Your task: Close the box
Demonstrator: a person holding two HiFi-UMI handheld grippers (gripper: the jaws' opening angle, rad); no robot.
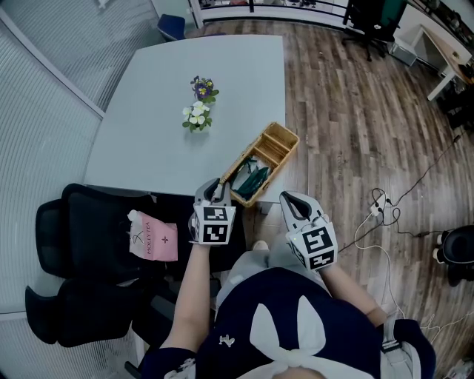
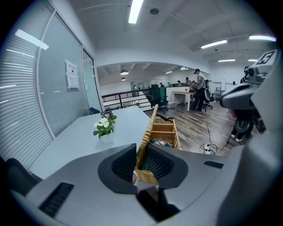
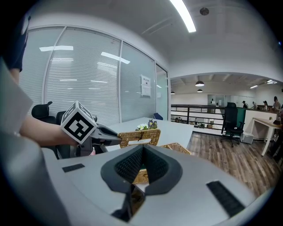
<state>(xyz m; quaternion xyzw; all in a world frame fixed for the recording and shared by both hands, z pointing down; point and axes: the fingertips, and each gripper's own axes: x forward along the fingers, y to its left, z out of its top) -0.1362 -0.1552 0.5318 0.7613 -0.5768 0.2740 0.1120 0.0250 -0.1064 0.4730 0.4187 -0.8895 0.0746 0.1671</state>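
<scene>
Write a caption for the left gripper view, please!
Left tongs pinch the upright lid of the open box on the table.

rough woven wicker box [image 1: 293, 138], smooth matt grey tabletop [image 1: 148, 111], wood-plank floor [image 1: 348, 104] w/ slight sheen

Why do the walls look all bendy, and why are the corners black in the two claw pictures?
Left gripper view: a very wide lens bows the window blinds and leaves black corners, and the ceiling light glares white. Right gripper view: the same bending and dark corners. Head view: much less bending, with soft, even light on the table.
</scene>
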